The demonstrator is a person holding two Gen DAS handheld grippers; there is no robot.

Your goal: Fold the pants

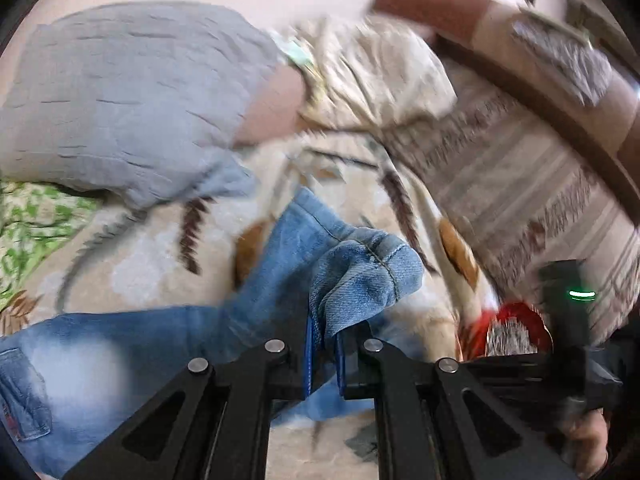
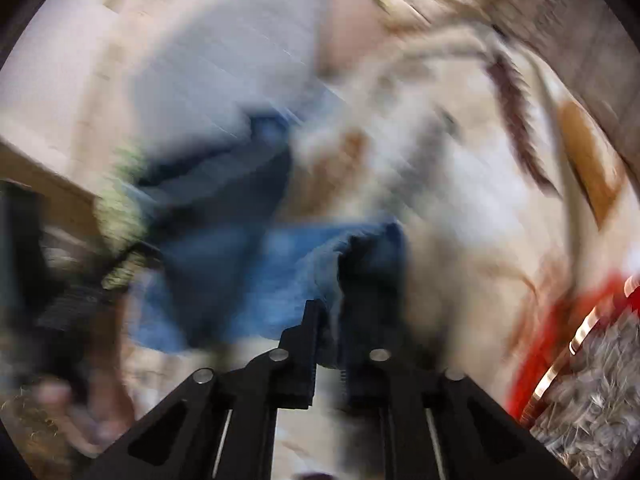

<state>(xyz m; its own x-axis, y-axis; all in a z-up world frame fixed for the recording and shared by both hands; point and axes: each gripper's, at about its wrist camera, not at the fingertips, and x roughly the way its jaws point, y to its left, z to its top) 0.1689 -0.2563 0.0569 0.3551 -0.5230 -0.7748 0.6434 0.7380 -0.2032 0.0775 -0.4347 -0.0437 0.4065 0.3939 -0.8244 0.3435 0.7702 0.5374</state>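
Denim is filling the lower part of the left wrist view: the faded blue jeans (image 1: pixel 132 344) are lying across a cream bedspread with a brown leaf print (image 1: pixel 132 264), a back pocket showing at the far left edge. The left hand-held gripper (image 1: pixel 325 354) is pinching a bunched leg hem between its blue-padded fingers (image 1: pixel 308 354), jaws drawn close on the cloth, and the hem is puffing out above them. The cloth is looking soft but thick and fairly heavy, so it is likely going to hang and drag rather than slide; the stitched hem is probably the firmest place to hold. This gripper is pointing forward over the bed, roughly level, toward a grey crinkled pillow (image 1: pixel 120 92) and a beige pillow (image 1: pixel 372 76) well beyond the hem. A red-rimmed object (image 1: pixel 508 328) is sitting to the right.

Blur is smearing most of the right wrist view, suggesting fast motion. The right hand-held gripper (image 2: pixel 328 332) is showing narrow jaws with blue denim (image 2: pixel 248 280) bunched around and ahead of its fingertips, so it appears to be gripping the jeans as well. Its pose seems tilted toward the grey pillow, though the blur is making the angle hard to judge.
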